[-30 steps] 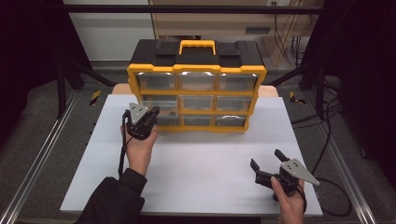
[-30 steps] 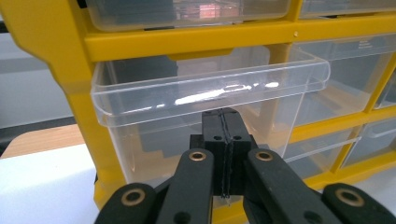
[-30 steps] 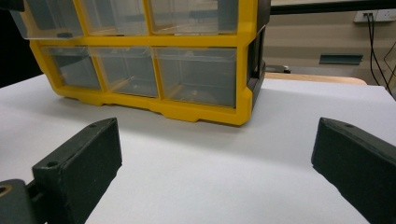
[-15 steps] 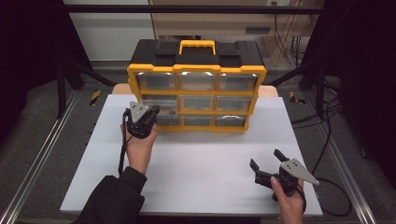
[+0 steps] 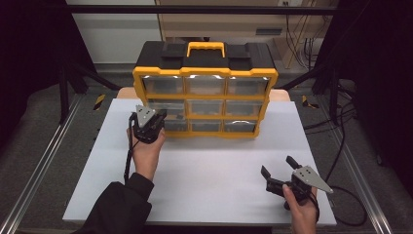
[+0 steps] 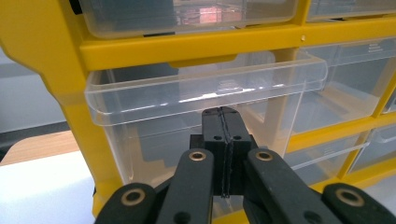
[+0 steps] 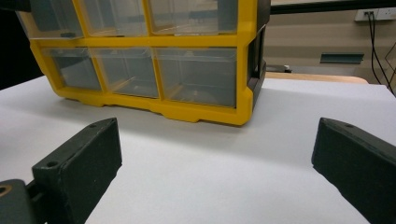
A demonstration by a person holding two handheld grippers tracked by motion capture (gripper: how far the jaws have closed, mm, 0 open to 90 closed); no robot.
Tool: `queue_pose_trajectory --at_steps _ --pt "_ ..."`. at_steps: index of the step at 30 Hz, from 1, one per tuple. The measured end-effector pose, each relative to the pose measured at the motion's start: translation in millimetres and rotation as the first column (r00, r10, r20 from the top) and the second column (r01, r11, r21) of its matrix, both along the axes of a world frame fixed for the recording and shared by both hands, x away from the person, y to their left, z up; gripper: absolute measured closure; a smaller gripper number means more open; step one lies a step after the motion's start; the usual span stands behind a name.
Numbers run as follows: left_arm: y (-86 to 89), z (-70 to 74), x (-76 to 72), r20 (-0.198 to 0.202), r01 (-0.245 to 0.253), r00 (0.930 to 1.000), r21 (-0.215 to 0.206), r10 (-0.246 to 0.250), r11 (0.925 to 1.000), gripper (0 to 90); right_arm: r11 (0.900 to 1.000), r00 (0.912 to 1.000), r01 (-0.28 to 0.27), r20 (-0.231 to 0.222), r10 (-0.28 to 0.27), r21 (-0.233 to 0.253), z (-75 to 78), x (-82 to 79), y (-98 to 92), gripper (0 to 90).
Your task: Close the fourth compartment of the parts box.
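- Left gripper (image 5: 147, 126): held at the front of the yellow organiser (image 5: 204, 92), at its lower left corner as seen from the high view. Jaws are pressed together with no gap between the pads; in the left gripper view the closed tips (image 6: 222, 122) sit just under the front lip of a clear drawer (image 6: 205, 88). Whether the tips pinch that lip or merely touch it cannot be told.
- Clear drawer: stands out from the yellow frame further than the drawers beside it, so it is partly pulled out. It lies in the left column of the organiser, below the top row. Its contents cannot be made out.
- Left hand (image 5: 146, 153): wraps the gripper body from below; a dark sleeve (image 5: 117, 207) comes in from the bottom edge. A black cable trails down beside the wrist.
- Right gripper (image 5: 280, 178): well apart from the organiser, low over the near right part of the white table (image 5: 214, 195). Jaws are spread wide and hold nothing; the right gripper view shows bare table between the two black pads (image 7: 79, 161).
- Yellow organiser: stands upright at the far middle of the table, three columns of clear drawers, black top with a yellow carry handle (image 5: 206, 48).
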State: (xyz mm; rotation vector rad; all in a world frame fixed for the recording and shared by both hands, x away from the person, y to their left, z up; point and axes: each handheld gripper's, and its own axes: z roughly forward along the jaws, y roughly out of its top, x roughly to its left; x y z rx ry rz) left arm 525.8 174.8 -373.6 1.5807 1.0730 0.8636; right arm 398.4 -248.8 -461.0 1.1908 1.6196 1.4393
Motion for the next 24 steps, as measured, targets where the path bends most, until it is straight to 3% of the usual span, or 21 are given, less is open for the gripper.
queue_pose_trajectory --at_steps 24 --pt "0.6 -1.4 5.3 -0.003 -0.015 0.9999 0.009 0.015 0.9998 90.0 1.0 1.0 0.002 0.008 -0.002 0.005 0.9 -0.7 -1.3 1.8"
